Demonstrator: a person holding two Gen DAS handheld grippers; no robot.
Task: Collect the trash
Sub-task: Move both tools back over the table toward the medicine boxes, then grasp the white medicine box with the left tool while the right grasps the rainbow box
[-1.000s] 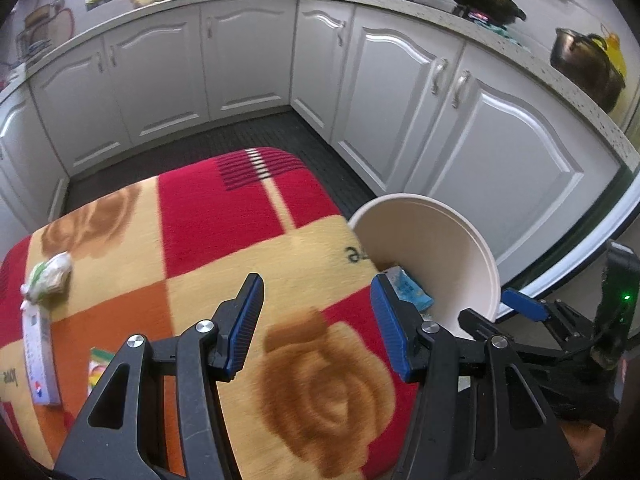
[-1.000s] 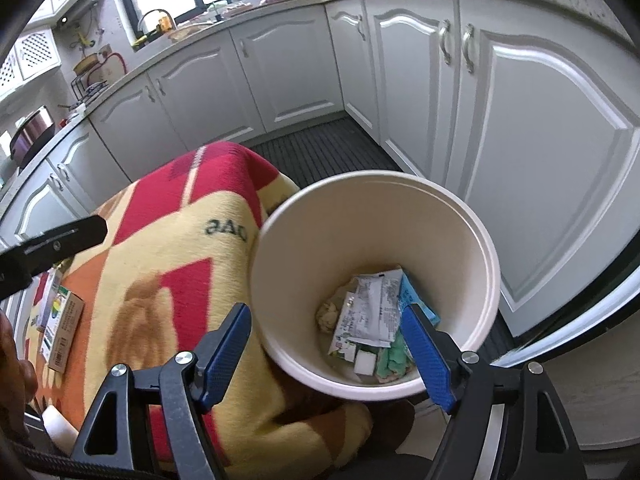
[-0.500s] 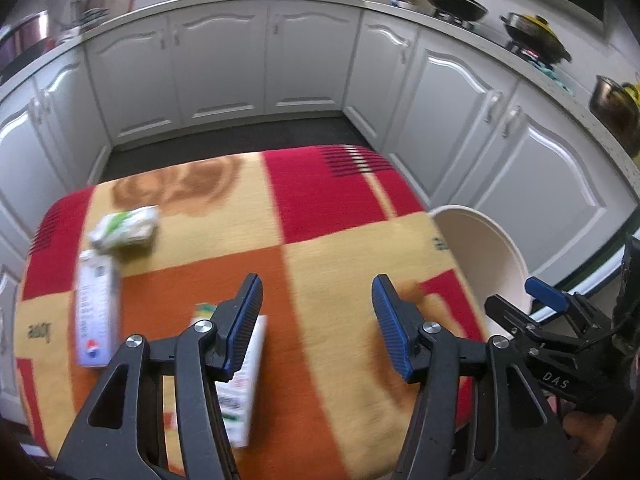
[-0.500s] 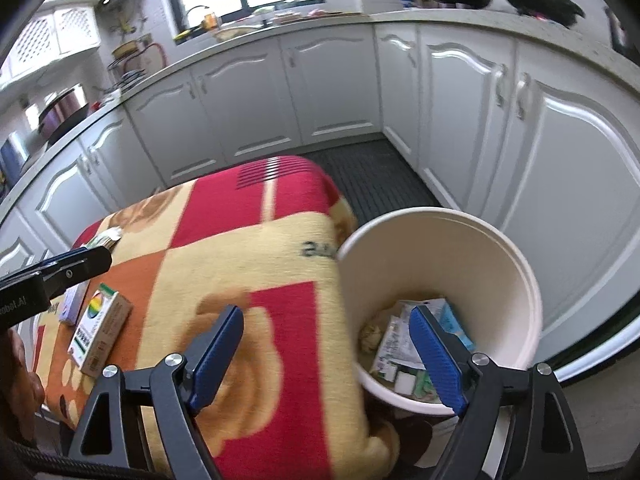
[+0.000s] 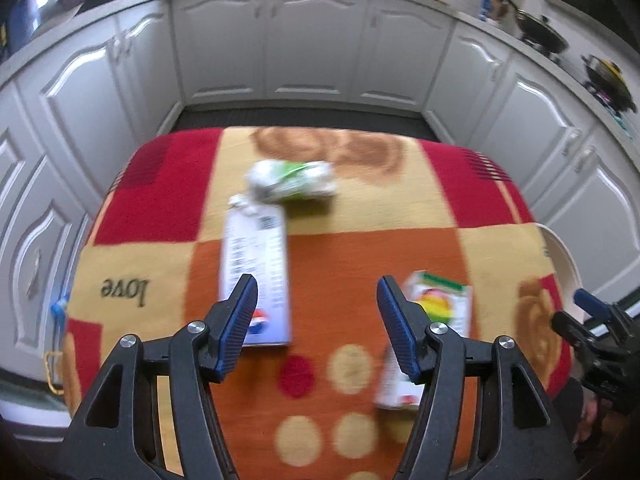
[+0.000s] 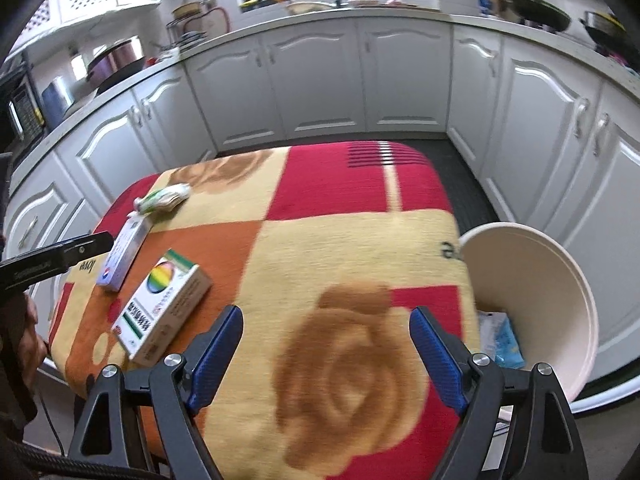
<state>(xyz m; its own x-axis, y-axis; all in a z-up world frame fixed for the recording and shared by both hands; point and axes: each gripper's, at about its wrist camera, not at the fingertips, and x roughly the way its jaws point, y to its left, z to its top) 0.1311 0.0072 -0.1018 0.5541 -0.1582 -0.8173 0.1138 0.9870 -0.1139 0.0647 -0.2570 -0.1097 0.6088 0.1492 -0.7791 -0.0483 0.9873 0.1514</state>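
Note:
Three pieces of trash lie on the blanket-covered table (image 5: 360, 248): a crumpled white and green wrapper (image 5: 290, 181) (image 6: 164, 199), a long white box with a blue logo (image 5: 256, 272) (image 6: 122, 252), and a white box with a rainbow circle (image 5: 436, 312) (image 6: 164, 304). My left gripper (image 5: 316, 320) is open and empty above the table, between the two boxes. My right gripper (image 6: 326, 356) is open and empty over the table's near right part. The cream trash bucket (image 6: 560, 280) stands off the table's right edge, with wrappers (image 6: 500, 340) inside.
White kitchen cabinets (image 6: 320, 80) ring the table on the far side and right. Pots and pans (image 5: 540, 32) sit on the counter at the right. A dark floor strip (image 5: 300, 116) runs between table and cabinets. The bucket rim (image 5: 564, 256) shows at the right.
Both grippers have swung left, away from the bucket and over the table. The left gripper now faces the wrapper and the two boxes. Both stay open and empty.

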